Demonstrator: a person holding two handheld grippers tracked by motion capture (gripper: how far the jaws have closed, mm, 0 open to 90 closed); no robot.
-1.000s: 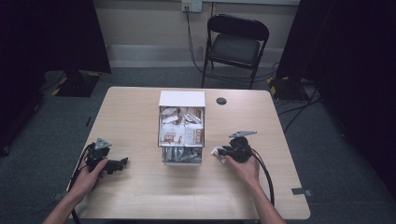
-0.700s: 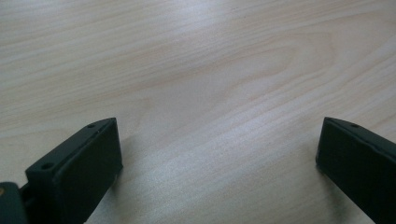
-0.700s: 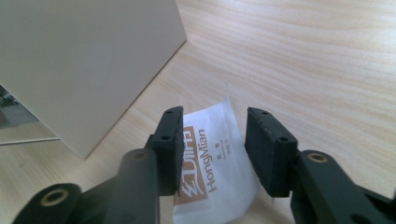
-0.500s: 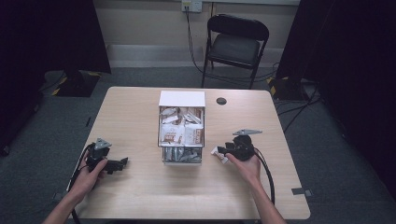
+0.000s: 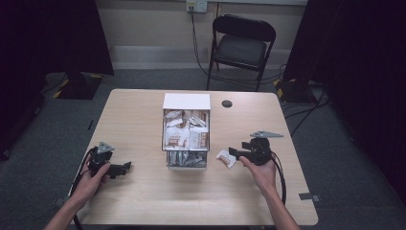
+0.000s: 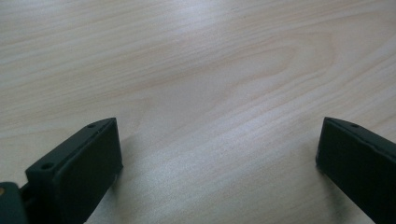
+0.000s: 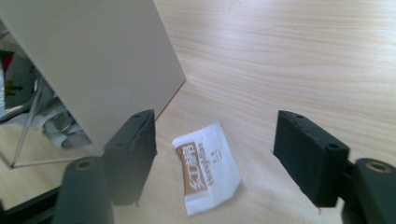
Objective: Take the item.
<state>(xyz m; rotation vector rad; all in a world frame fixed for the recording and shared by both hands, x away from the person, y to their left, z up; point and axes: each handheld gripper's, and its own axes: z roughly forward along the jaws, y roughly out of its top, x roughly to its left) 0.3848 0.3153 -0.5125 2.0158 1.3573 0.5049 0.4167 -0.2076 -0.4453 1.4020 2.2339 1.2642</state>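
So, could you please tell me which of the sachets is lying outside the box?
The white-and-brown sachet lying flat on the table, between the right gripper's open jaws; the rest sit inside the box.

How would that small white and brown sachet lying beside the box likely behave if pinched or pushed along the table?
The sachet lies flat and thin on the table, so it probably weighs little and would slide rather than roll. Its edges look slightly bent, suggesting soft paper that flexes when pinched. Lying so flat between the open jaws of the right tool, it may be hard to get under.
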